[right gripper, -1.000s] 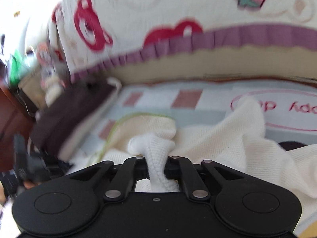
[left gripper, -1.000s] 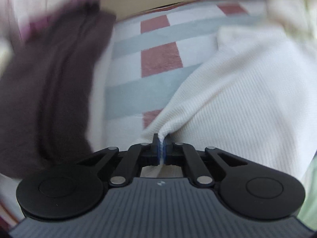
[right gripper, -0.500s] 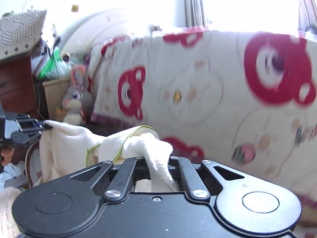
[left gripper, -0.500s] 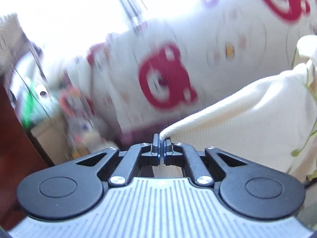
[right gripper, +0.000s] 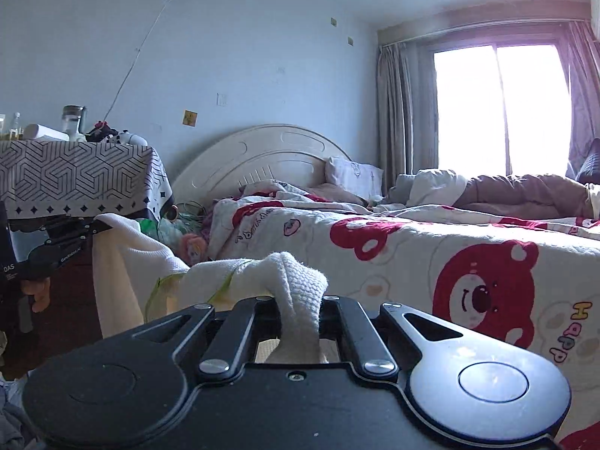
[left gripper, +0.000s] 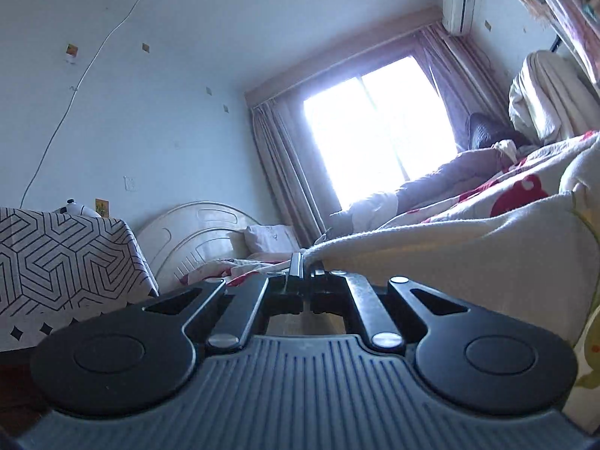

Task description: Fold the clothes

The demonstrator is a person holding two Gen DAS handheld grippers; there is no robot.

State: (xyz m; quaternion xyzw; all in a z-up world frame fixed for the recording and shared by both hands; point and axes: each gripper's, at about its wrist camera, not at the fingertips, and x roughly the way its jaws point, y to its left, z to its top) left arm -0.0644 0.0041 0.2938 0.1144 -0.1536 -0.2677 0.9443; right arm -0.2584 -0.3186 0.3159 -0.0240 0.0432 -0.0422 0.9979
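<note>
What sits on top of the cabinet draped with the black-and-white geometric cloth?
On the cloth-draped cabinet: a clear glass jar, a white roll, a small bottle, dark clutter. Anything behind them is hidden.

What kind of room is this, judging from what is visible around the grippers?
Most likely a home bedroom: a bed with a cream arched headboard, a white quilt printed with red bears spread over it, and a curtained bright window beside it.
</note>
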